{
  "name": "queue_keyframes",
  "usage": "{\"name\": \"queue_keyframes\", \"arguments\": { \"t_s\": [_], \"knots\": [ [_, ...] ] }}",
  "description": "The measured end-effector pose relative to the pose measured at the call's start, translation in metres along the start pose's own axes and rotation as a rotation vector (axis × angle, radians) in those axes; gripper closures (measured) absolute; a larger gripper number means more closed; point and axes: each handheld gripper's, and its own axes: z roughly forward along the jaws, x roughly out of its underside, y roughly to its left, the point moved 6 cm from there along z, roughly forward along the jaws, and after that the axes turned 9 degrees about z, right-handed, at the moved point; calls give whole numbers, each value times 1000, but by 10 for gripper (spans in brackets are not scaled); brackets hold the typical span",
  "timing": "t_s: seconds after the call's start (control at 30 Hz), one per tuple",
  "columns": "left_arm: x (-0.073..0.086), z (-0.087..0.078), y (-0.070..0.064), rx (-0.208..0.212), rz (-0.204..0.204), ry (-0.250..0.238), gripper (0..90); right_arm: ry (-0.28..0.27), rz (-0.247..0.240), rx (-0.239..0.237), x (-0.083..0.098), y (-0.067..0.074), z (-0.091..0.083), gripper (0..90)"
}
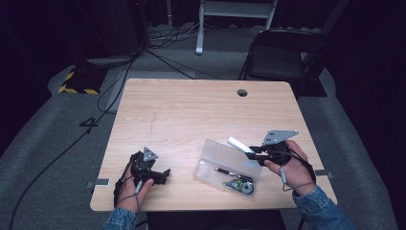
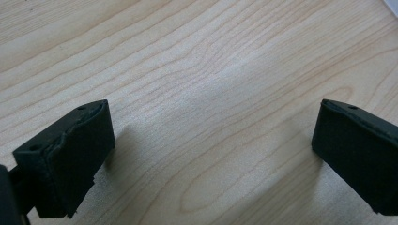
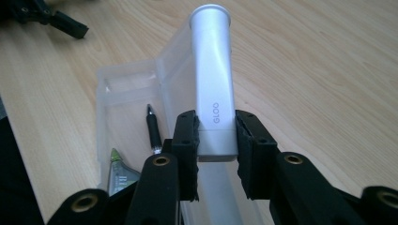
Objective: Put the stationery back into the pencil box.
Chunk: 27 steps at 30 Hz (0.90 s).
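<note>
A light wooden worktop (image 1: 191,110) fills the frame's middle, with a round hole near its upper right edge. A clear plastic case (image 1: 225,160) lies open at lower right, directly on the wood.

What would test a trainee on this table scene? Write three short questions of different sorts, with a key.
1. True or false: the right gripper is shut on the glue stick.
2. What lies in the clear case? A) black pen B) scissors C) spoon
3. Fill in: the left gripper has its jaws ____.

Key: 1 true; 2 A; 3 open, with bare table between them.
</note>
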Motion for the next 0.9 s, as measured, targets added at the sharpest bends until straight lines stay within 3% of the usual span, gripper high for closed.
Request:
{"name": "queue_keyframes", "arguments": {
  "t_s": [0.4, 0.9],
  "knots": [
    [0, 0, 0, 1, -4, 0, 1, 47, -66, -62, 3, 22, 12, 718],
    [-1, 1, 0, -1, 1, 2, 1, 131, -130, -129, 12, 40, 28, 717]
  ]
}}
